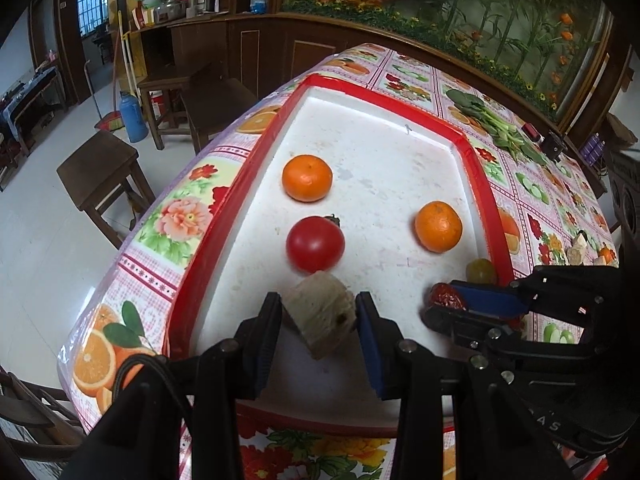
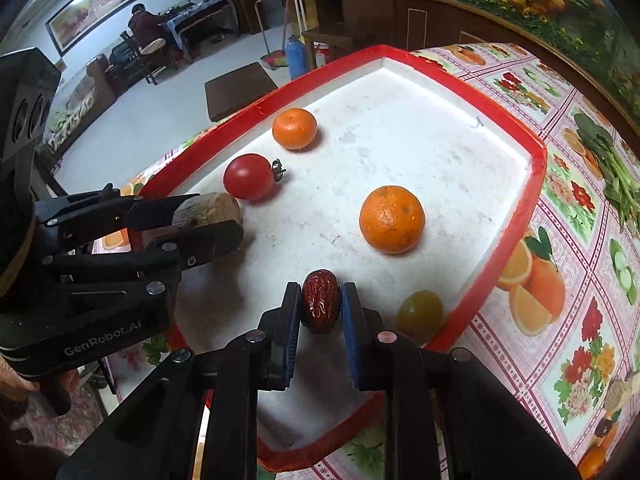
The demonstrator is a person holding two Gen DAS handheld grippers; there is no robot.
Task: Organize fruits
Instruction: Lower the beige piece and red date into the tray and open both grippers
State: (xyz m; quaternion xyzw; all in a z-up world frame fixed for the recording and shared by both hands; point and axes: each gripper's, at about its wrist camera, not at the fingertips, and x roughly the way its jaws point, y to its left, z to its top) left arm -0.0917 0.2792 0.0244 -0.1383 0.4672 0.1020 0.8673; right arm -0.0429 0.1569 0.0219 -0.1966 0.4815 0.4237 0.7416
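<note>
A white tray with a red rim (image 1: 472, 148) (image 2: 536, 148) lies on the flowered table. In it are two oranges (image 1: 307, 178) (image 1: 438, 226) (image 2: 295, 128) (image 2: 392, 219), a red tomato (image 1: 315, 244) (image 2: 249, 176) and a small yellow-green fruit (image 1: 481, 271) (image 2: 420, 312). My left gripper (image 1: 318, 308) (image 2: 210, 216) is shut on a beige root chunk (image 1: 320, 316) (image 2: 206, 210) just above the tray's near left. My right gripper (image 2: 321, 300) (image 1: 448, 300) is shut on a wrinkled red date (image 2: 321, 305) (image 1: 446, 295) at the tray's near right, beside the yellow-green fruit.
Leafy greens (image 1: 492, 120) (image 2: 612, 172) lie on the table right of the tray. More cut pieces (image 1: 578, 250) sit at the table's right edge. Wooden stools (image 1: 104, 172) and a blue flask (image 1: 133, 117) stand on the floor to the left.
</note>
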